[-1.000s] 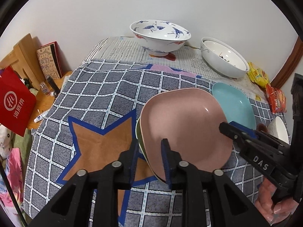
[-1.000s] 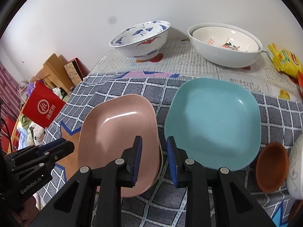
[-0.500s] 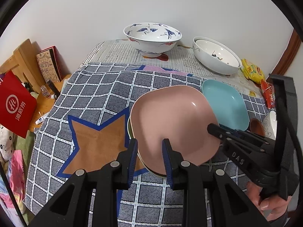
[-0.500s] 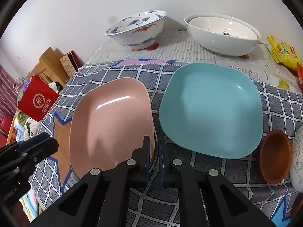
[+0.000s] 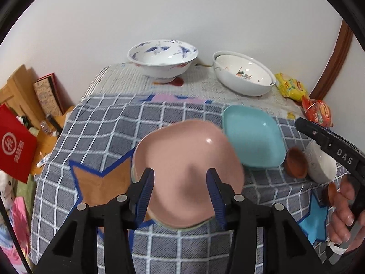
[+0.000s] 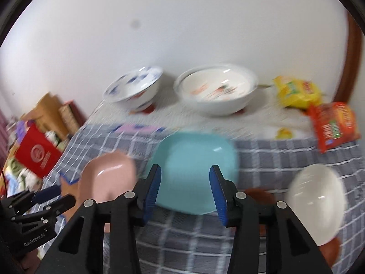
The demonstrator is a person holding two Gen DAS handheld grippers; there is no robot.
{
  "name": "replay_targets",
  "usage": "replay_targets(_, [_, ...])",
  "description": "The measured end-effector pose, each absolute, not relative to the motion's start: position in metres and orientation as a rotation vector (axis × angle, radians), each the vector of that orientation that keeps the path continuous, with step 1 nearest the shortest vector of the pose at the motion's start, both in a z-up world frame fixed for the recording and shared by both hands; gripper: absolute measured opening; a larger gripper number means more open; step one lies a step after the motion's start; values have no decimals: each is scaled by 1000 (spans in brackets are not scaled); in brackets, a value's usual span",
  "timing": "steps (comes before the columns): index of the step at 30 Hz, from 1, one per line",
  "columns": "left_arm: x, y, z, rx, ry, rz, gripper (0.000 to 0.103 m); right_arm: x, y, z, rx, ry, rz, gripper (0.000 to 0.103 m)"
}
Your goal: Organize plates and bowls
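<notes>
Right now, as I steer from afar, both tongs have just been opening and nothing sits between their jaws. My left gripper (image 5: 180, 189) stands moderately wide over the pink plate (image 5: 187, 171) at lower centre of the left view; that plate rests on a green one whose rim barely peeks out beneath, on the checked cloth (image 5: 102, 123). My right gripper (image 6: 184, 189) is equally parted, above the teal plate (image 6: 194, 173) at centre of its blurred view. I judge the pink plate freshly stacked and released, with the teal plate the next to collect; that calls for lowering onto its near rim and pinching there. Counting: three square plates, two large bowls at the upper centre, the blue-patterned bowl (image 5: 162, 59) and the white bowl (image 5: 244, 75), one small white bowl (image 6: 317, 205) lower right, and at least one little brown dish (image 5: 295, 164).
</notes>
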State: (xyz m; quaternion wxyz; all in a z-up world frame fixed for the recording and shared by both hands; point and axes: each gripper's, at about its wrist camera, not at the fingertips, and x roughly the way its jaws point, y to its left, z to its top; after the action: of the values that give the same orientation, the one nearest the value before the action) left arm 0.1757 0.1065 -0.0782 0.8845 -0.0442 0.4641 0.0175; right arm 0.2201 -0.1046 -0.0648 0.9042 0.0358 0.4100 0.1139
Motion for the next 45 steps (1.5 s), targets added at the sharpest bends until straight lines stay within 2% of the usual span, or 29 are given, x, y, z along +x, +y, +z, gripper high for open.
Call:
replay_targets(10, [233,67,-65,-57,897,-8,45,248,-144,-73,119,846,144,44])
replay_targets(18, [273,53,-103,-59,972,-27,45,272,-142,-97,131,900,170,44])
replay_targets(25, [280,58,-130,-44,1036,-6,45,282,-140,-116,122,945,195,44])
replay_targets(35, [287,48,-107,-25,986,-35,45,286,-138,-124,100,969,195,44])
replay_targets(45, [307,31,-130,9,1068,-60,44,296,-127,-134,69,1006,192,44])
